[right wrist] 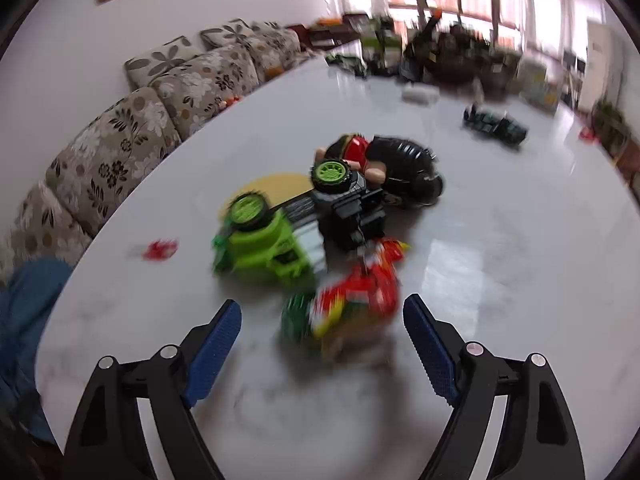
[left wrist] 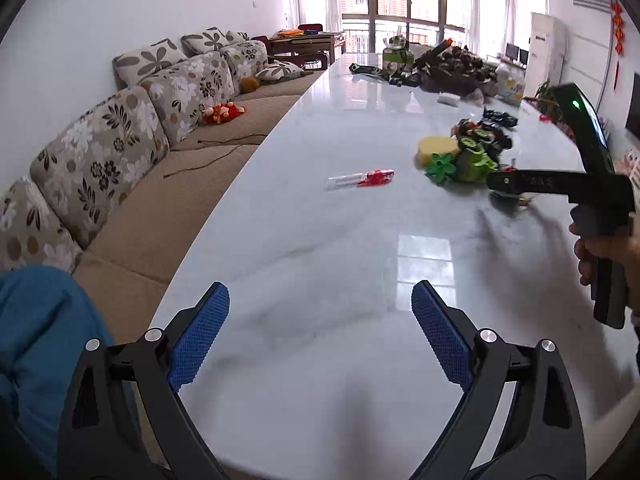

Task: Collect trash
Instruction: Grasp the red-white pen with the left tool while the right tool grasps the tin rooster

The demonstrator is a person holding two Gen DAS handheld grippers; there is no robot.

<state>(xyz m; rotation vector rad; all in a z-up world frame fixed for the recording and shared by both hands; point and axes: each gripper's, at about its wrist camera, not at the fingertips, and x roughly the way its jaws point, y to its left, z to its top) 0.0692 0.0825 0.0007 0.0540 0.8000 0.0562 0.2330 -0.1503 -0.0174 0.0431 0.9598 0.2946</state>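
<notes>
I see a crumpled red, green and yellow wrapper (right wrist: 344, 308), blurred, lying on the white marble table (right wrist: 500, 248) just beyond my right gripper (right wrist: 322, 354), whose jaws are spread and empty. My left gripper (left wrist: 320, 336) is spread too. A floral sofa (left wrist: 120, 152) lines the left wall.

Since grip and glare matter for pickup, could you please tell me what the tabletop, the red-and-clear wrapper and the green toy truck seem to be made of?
Tabletop: polished stone, likely marble; grey veining and mirror-like window reflections.
Red-and-clear wrapper: thin plastic film, probably; part see-through and glossy.
Green toy truck: moulded hard plastic by its look, uniform bright colour, ribbed wheels; motion blur hides the finish.
</notes>
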